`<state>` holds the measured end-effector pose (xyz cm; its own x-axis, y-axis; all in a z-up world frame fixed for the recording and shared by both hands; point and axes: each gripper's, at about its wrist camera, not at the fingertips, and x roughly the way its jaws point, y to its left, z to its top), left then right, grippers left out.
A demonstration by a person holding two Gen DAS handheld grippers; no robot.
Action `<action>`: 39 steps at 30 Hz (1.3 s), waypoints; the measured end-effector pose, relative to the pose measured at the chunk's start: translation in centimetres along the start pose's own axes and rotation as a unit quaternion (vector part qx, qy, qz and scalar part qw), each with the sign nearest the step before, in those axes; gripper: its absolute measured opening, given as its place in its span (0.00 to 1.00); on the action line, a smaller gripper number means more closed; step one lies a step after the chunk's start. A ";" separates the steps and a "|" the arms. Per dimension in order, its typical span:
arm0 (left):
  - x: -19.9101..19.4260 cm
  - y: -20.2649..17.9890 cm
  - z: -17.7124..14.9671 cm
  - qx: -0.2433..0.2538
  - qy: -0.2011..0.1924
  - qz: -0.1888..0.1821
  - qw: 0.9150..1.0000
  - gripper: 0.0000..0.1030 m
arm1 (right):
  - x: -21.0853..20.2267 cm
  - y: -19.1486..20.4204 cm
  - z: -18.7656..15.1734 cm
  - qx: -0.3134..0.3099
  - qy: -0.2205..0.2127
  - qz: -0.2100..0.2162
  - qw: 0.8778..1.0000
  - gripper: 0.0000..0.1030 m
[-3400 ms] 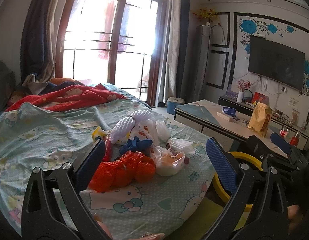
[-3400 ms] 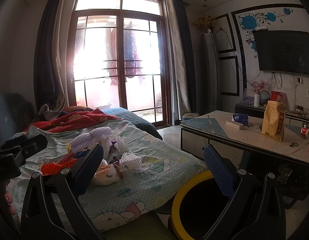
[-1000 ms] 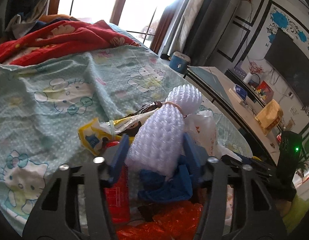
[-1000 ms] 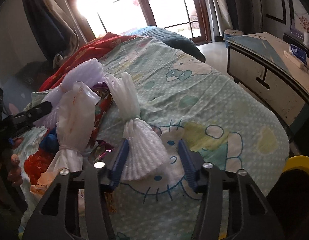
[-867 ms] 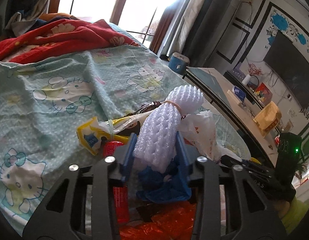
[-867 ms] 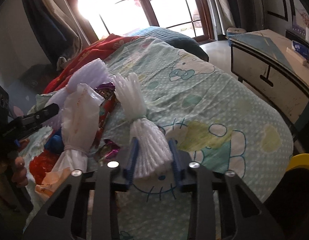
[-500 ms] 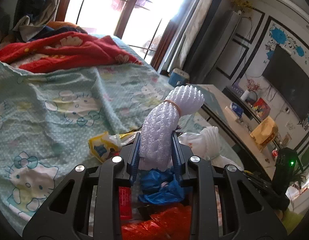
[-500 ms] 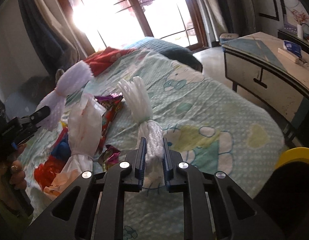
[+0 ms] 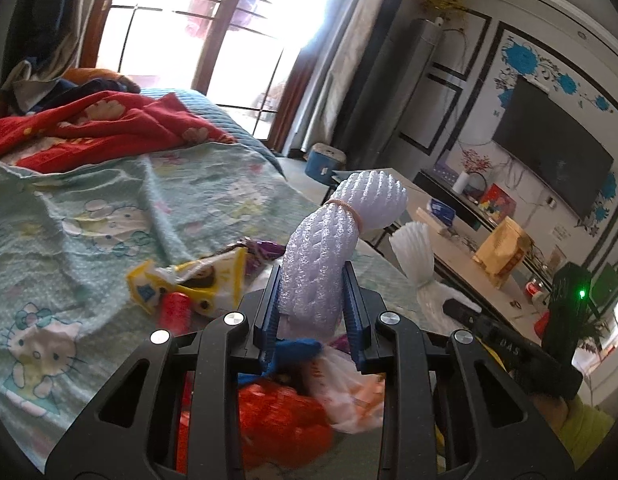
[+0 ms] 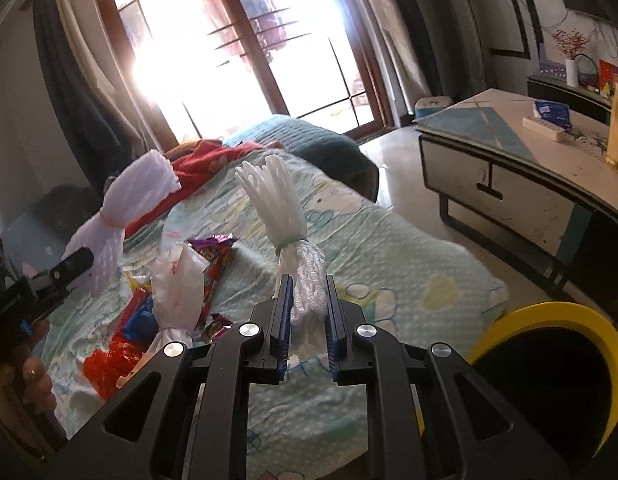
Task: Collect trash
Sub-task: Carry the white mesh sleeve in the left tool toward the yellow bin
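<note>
My left gripper [image 9: 311,312] is shut on a lilac foam net roll [image 9: 329,256] tied with a rubber band and holds it above the bed; that roll also shows in the right wrist view [image 10: 125,208]. My right gripper [image 10: 305,312] is shut on a white foam net bundle [image 10: 297,248], lifted off the bed; it also shows in the left wrist view [image 9: 417,256]. A trash pile lies on the bed below: a red plastic bag [image 9: 277,412], a blue bag [image 9: 297,348], a yellow wrapper [image 9: 197,280], a white plastic bag [image 10: 177,284] and a purple wrapper [image 10: 213,256].
A black bin with a yellow rim [image 10: 549,384] stands by the bed's near right corner. A low table [image 10: 529,168] with a box and a brown bag is to the right. A red blanket [image 9: 93,128] lies at the bed's far end.
Both grippers closed on their foam net bundles and lifted them off the pile; each now sits higher above the bed than a second ago.
</note>
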<state>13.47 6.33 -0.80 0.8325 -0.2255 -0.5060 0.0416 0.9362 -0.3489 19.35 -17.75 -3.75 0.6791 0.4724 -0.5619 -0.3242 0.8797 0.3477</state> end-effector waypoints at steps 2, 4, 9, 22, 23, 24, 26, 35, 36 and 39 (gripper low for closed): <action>-0.1 -0.7 -0.3 0.004 0.001 -0.007 1.000 0.21 | -0.7 -0.4 0.2 0.002 -0.006 -0.005 1.000 0.14; -0.1 -1.3 -0.5 0.010 0.001 -0.011 1.000 0.21 | -1.6 -0.9 0.3 0.004 -0.013 -0.011 1.000 0.14; -0.1 -2.8 -1.1 0.023 0.004 -0.019 1.000 0.21 | -3.5 -1.9 0.5 0.006 -0.028 -0.027 0.999 0.14; 0.7 -6.5 -2.6 0.059 0.019 -0.047 0.997 0.21 | -7.7 -5.7 -0.4 0.029 -0.045 -0.066 0.996 0.14; 0.8 -6.9 -2.8 0.063 0.020 -0.048 0.997 0.21 | -7.9 -5.8 -0.4 0.030 -0.045 -0.068 0.996 0.14; 0.9 -7.2 -2.9 0.065 0.022 -0.050 0.996 0.21 | -8.1 -6.1 -0.6 0.032 -0.046 -0.071 0.996 0.14; 1.1 -7.7 -3.2 0.071 0.025 -0.053 0.996 0.21 | -8.6 -6.6 -0.8 0.035 -0.048 -0.077 0.995 0.14; 2.4 -9.6 -4.8 0.097 0.048 -0.067 0.992 0.21 | -10.1 -8.9 -1.7 0.053 -0.049 -0.102 0.992 0.14; 2.5 -9.9 -5.1 0.100 0.050 -0.068 0.991 0.21 | -10.3 -9.3 -1.9 0.056 -0.049 -0.105 0.992 0.14; 2.8 -10.8 -5.7 0.110 0.056 -0.071 0.990 0.21 | -10.6 -10.0 -2.3 0.060 -0.047 -0.112 0.991 0.14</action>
<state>12.24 -5.91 -2.95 0.7433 -0.3754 -0.5536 0.2827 0.9264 -0.2487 13.88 -31.42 -2.94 0.7858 0.2539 -0.5639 -0.0816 0.9464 0.3124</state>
